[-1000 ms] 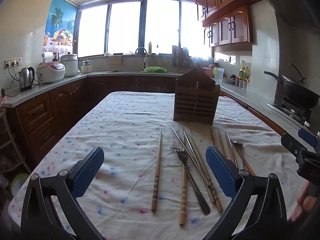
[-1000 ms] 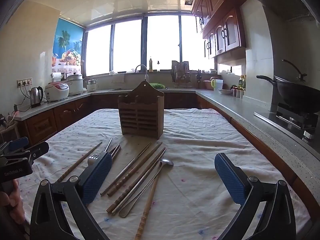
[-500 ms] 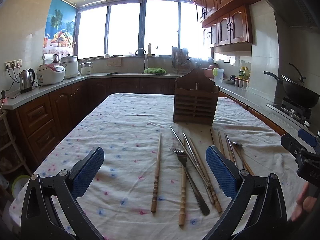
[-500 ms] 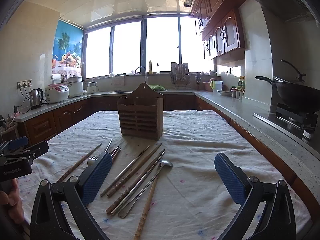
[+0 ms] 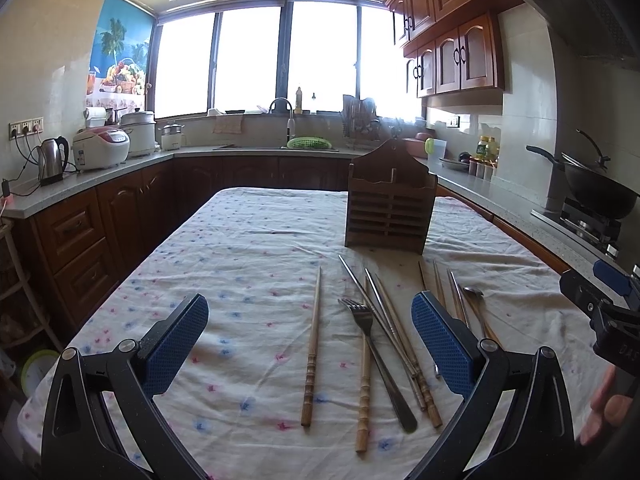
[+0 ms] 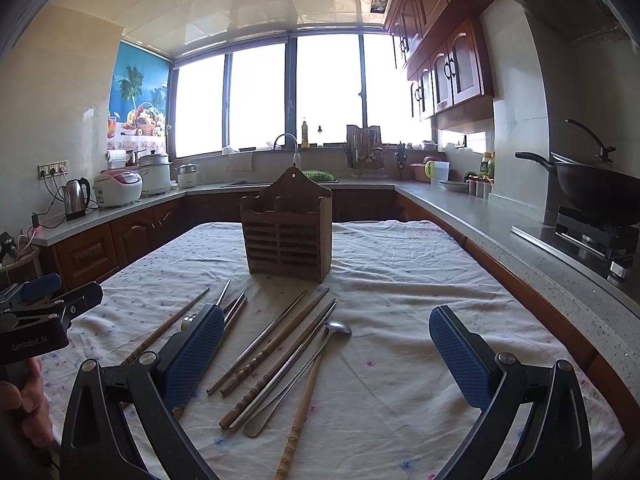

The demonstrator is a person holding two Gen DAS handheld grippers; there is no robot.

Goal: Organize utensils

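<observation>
A brown wooden utensil holder stands upright on the cloth-covered table; it also shows in the right wrist view. Before it lie several wooden and metal chopsticks, a fork and a metal spoon. My left gripper is open and empty, held above the table over the chopsticks and fork. My right gripper is open and empty, above the spoon and chopsticks. Each gripper shows at the edge of the other's view.
Kitchen counters ring the table: kettle and rice cookers on the left, sink and window behind, a wok on a stove on the right. The table's right edge runs close to the right counter.
Both views have drifted slightly; the grippers stay open and the utensils lie where they were.
</observation>
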